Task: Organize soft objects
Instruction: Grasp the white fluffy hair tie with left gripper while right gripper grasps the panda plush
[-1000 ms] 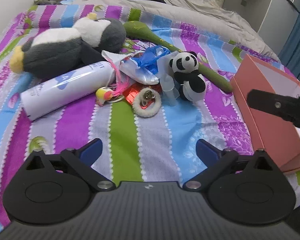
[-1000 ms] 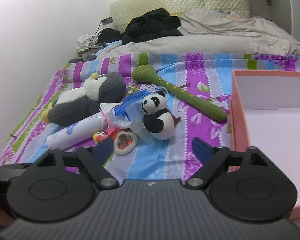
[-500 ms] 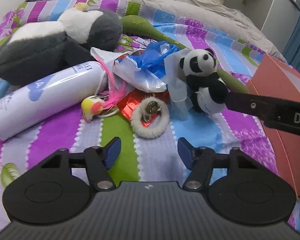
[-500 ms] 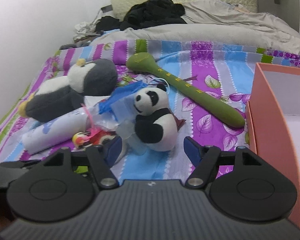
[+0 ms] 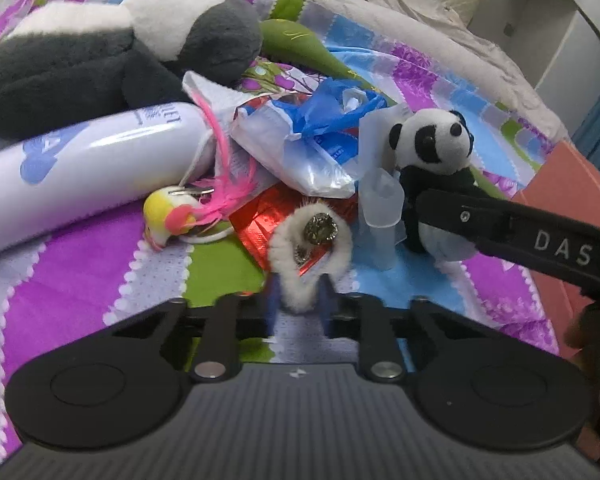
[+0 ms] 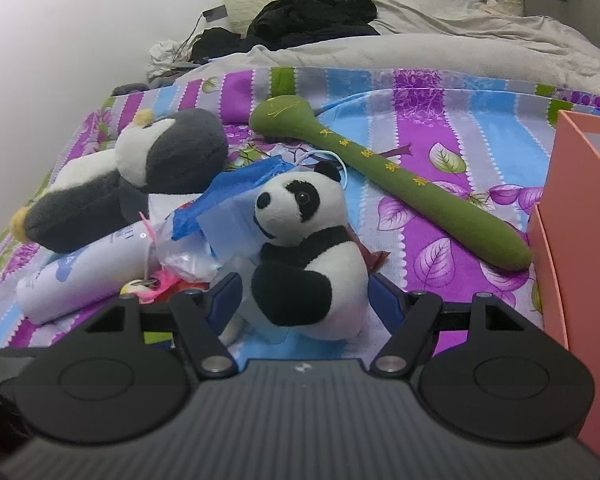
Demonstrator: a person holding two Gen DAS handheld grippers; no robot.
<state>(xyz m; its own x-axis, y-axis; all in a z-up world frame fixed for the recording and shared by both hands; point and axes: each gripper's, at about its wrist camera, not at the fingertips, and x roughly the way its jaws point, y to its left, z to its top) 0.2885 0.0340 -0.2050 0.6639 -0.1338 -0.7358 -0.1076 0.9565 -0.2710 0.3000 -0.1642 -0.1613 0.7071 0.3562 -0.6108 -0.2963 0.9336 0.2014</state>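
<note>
Now both grippers sit lower and closer to the pile than a second ago. At six o'clock, the right gripper (image 6: 304, 294) straddles the panda (image 6: 312, 256), fingers wide, slightly narrowed. Meanwhile the left gripper (image 5: 299, 304), formerly wide, is closing, its fingers pinching the fluffy hair tie (image 5: 306, 256).
</note>
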